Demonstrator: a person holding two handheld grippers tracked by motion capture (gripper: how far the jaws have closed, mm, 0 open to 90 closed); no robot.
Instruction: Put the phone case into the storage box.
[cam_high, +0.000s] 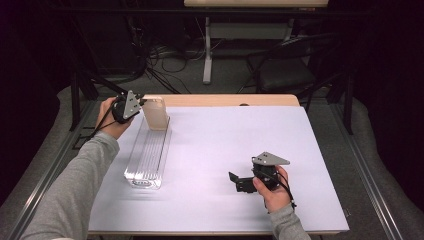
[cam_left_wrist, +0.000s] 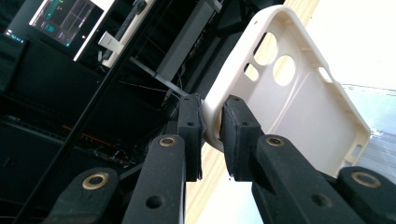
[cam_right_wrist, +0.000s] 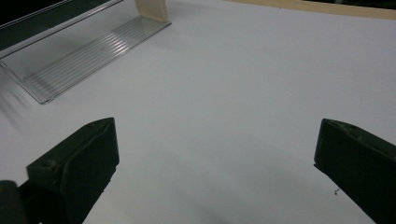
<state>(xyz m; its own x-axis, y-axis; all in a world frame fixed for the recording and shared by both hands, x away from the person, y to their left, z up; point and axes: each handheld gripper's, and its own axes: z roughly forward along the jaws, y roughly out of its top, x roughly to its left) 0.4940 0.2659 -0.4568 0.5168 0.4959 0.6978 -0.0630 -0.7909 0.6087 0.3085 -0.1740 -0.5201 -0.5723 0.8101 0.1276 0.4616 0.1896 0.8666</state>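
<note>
Left claw (cam_left_wrist: 212, 135) pinching one phone case (cam_left_wrist: 299, 107), one clear rack (cam_high: 148, 155)

Looks like a lab / recording rig, not a home; the white-topped table (cam_high: 240, 150) sits in a dark room, black surroundings on all sides; behind the table a tangle of loose cables (cam_high: 165, 60) on grey floor, plus a grey metal desk leg (cam_high: 207, 50) and a dark chair (cam_high: 285, 70); metal rails (cam_high: 47, 165) run along the table's left and right; beyond it, a lit monitor (cam_left_wrist: 65, 21) showing a data screen.
</note>
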